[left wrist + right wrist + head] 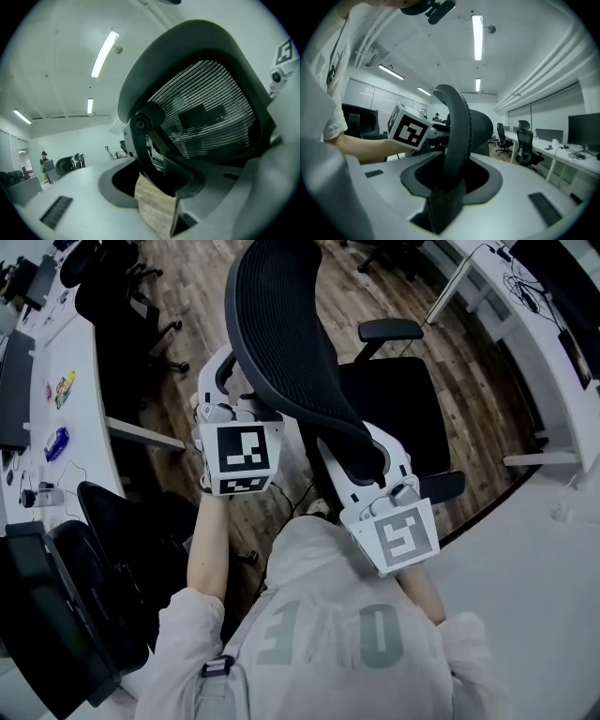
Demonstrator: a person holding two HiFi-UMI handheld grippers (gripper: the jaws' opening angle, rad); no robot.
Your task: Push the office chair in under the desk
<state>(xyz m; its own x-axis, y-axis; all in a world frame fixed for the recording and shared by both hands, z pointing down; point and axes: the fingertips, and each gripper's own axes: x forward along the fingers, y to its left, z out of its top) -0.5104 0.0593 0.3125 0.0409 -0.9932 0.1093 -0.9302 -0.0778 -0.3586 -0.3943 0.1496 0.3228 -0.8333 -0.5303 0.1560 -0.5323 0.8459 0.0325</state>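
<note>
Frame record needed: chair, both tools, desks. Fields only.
chair: backrest upright, seat beyond it, on wood floor, under neither desk
left tool: jaws astride backrest's left rim, gap showing, open
right tool: shut on backrest's right rim
desks: left desk and right desk, both white

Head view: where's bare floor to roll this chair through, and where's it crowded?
Bare brown wood floor lies open between the black mesh office chair and the white desk on the right; pale floor nearer the person is bare too. Crowded: the left, where black chairs stand packed against the cluttered long white desk.
</note>
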